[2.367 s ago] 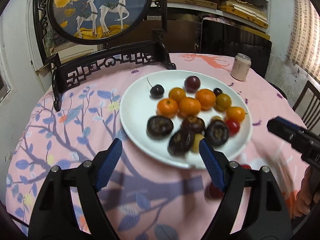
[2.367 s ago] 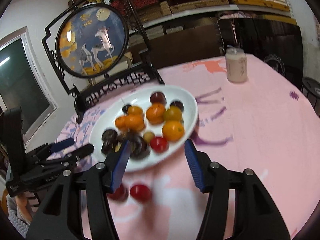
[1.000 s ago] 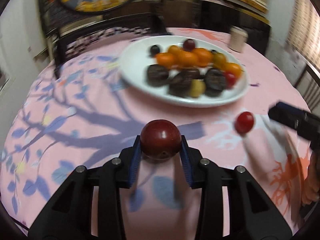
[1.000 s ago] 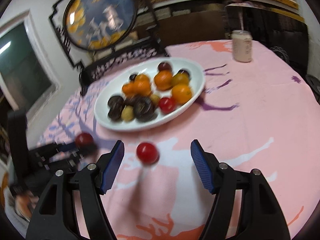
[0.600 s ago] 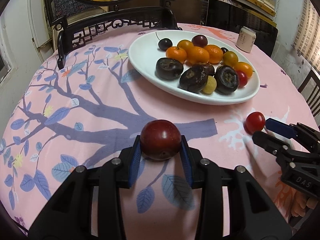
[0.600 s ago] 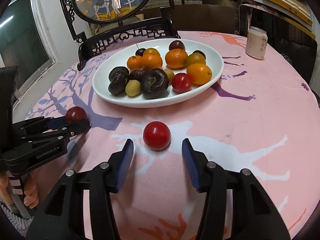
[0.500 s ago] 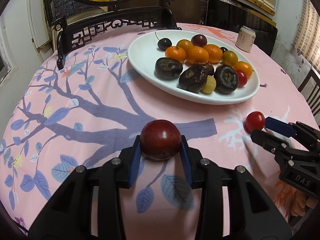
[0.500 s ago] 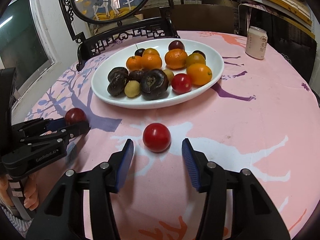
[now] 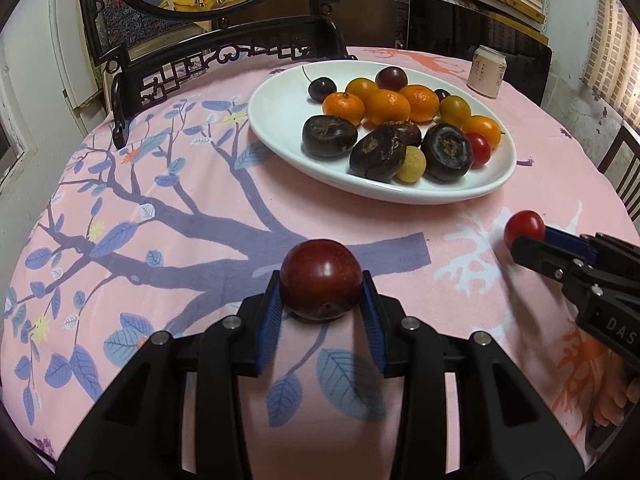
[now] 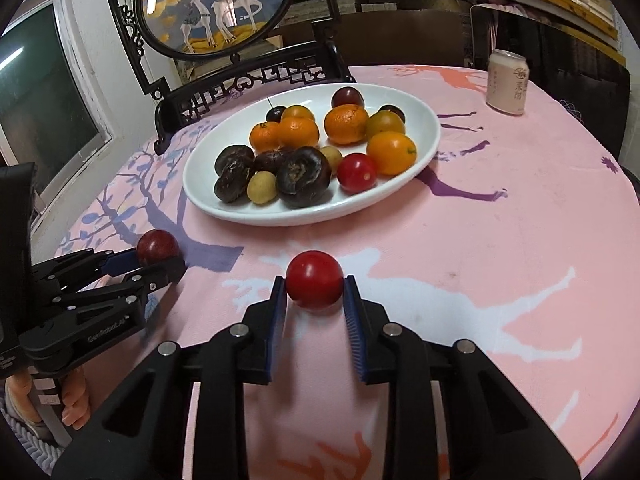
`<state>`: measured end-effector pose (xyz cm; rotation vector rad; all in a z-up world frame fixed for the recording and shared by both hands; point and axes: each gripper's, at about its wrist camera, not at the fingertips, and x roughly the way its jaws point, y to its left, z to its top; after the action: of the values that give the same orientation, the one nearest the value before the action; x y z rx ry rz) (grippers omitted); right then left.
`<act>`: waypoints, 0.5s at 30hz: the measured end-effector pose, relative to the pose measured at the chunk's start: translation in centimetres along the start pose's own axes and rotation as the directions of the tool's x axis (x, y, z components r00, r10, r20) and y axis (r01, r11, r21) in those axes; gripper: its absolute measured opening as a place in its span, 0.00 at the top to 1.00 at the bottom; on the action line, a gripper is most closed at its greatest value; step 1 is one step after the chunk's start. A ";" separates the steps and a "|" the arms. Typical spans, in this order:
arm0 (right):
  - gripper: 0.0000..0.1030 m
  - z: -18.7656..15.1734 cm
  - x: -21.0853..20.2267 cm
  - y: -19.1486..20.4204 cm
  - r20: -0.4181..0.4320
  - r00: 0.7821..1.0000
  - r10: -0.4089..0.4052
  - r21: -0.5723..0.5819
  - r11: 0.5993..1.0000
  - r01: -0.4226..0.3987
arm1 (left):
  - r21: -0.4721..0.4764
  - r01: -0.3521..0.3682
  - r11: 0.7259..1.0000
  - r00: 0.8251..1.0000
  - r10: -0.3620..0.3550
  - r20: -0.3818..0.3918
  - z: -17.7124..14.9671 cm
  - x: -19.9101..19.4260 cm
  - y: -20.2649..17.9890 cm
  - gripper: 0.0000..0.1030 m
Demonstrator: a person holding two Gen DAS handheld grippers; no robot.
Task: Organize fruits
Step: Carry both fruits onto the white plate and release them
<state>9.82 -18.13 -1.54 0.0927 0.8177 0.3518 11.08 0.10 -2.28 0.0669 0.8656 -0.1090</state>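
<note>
Two black, blue-padded grippers work the pink tablecloth (image 10: 520, 220). The left gripper (image 9: 321, 306) pinches one dark red plum (image 9: 321, 285); the right gripper (image 10: 315, 302) clamps one bright red cherry tomato (image 10: 315, 285). Beyond, one white oval plate (image 10: 424, 136) holds mixed fruit. Only the right wrist view shows a window (image 10: 40, 100).

Between the ribbed blue rubber-like fingers (image 10: 351, 312), a glossy smooth tomato (image 10: 315, 285). Beyond them, matt printed cloth (image 10: 520, 208) covers the counter, bearing a glazed white plate (image 10: 430, 136).
</note>
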 end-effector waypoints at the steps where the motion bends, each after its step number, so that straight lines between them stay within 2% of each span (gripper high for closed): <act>1: 0.72 -0.2 -0.3 0.0 0.000 1.000 0.004 0.005 1.000 -0.004 | -0.002 0.005 1.000 1.000 -0.005 0.001 -0.1 -0.1 0.0 0.63; 6: 0.72 -2.2 -2.3 1.2 0.014 1.000 0.019 -0.024 1.000 -0.018 | -0.004 0.034 0.999 0.999 -0.034 0.020 -1.2 -1.9 -0.3 0.63; 10: 0.72 -2.9 -5.4 1.2 0.120 0.993 0.011 -0.022 1.000 -0.008 | 0.001 0.053 0.999 0.997 -0.053 0.048 -1.8 -3.7 -0.3 0.63; 12: 0.72 -2.5 -6.8 0.5 0.174 0.985 0.009 0.005 1.000 -0.010 | -0.017 0.062 0.998 0.996 -0.061 0.070 -0.9 -4.5 0.1 0.63; 15: 0.72 -0.6 -7.5 -0.5 0.203 0.979 -0.003 0.026 1.000 -0.002 | -0.018 0.042 0.999 0.996 -0.041 0.083 1.7 -4.5 0.3 0.63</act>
<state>4.81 -21.20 3.14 0.1506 0.6199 0.3254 9.46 0.54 2.23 0.0257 0.7853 -0.1413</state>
